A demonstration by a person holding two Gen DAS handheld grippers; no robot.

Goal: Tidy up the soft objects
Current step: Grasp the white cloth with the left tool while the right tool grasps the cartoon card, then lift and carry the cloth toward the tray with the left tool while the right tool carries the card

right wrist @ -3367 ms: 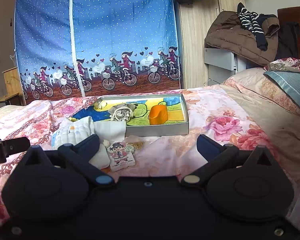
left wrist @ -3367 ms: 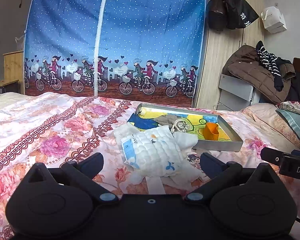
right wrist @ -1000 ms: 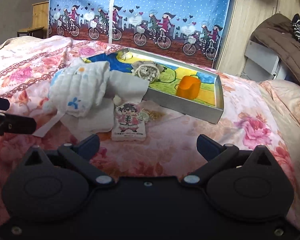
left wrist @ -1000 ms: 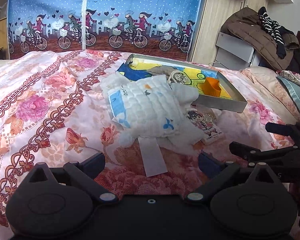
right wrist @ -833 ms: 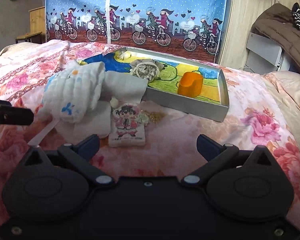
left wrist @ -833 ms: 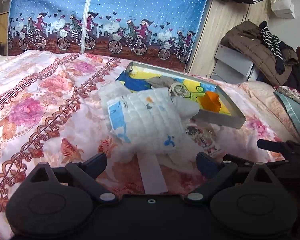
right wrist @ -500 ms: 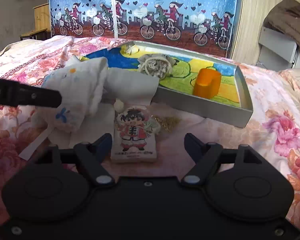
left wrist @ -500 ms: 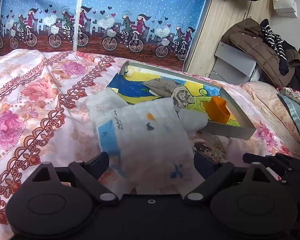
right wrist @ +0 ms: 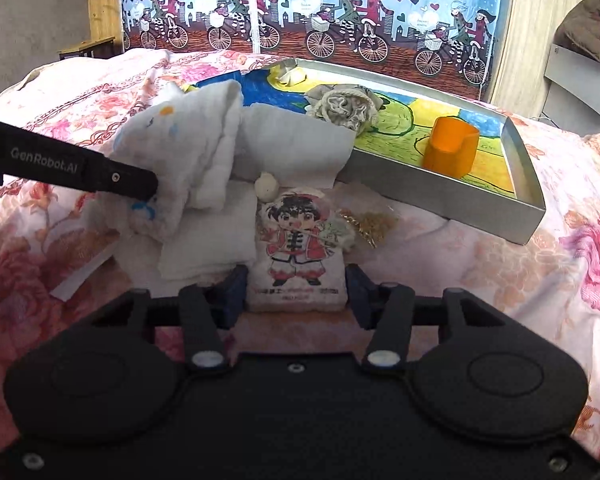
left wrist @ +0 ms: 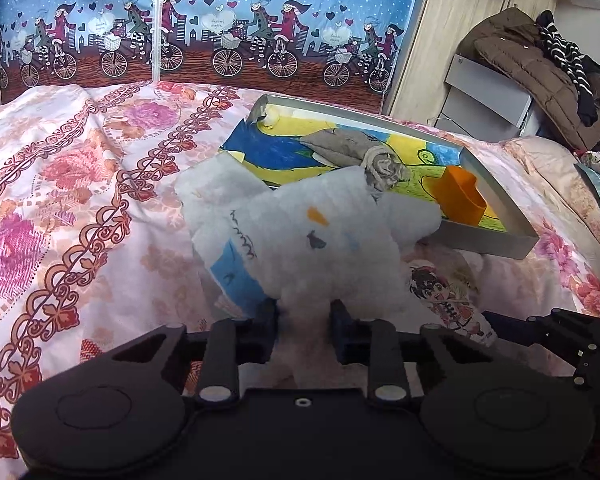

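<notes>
A white quilted cloth (left wrist: pixel 320 248) with blue and orange prints lies bunched on the flowered bedspread (left wrist: pixel 80 208), in front of the tray. My left gripper (left wrist: pixel 304 320) is closing, and its pads pinch the cloth's near edge. In the right wrist view one of its fingers (right wrist: pixel 100 172) presses into the cloth (right wrist: pixel 188 148). A small pouch (right wrist: pixel 296 248) printed with a cartoon figure lies flat. My right gripper (right wrist: pixel 296 292) is closing, with its jaws on either side of the pouch's near end. No squeeze shows on the pouch.
A grey metal tray (right wrist: pixel 440 196) with a colourful drawing inside holds an orange cup (right wrist: pixel 450 148) and a beige drawstring bag (right wrist: pixel 340 108). A folded white cloth (right wrist: pixel 208 248) and a gold trinket (right wrist: pixel 368 222) lie beside the pouch. Jackets (left wrist: pixel 532 68) are piled at the far right.
Both grippers moved forward and lower and narrowed from wide open. The left one closed onto the cloth's near edge and bunched it. The right one came around the pouch.
</notes>
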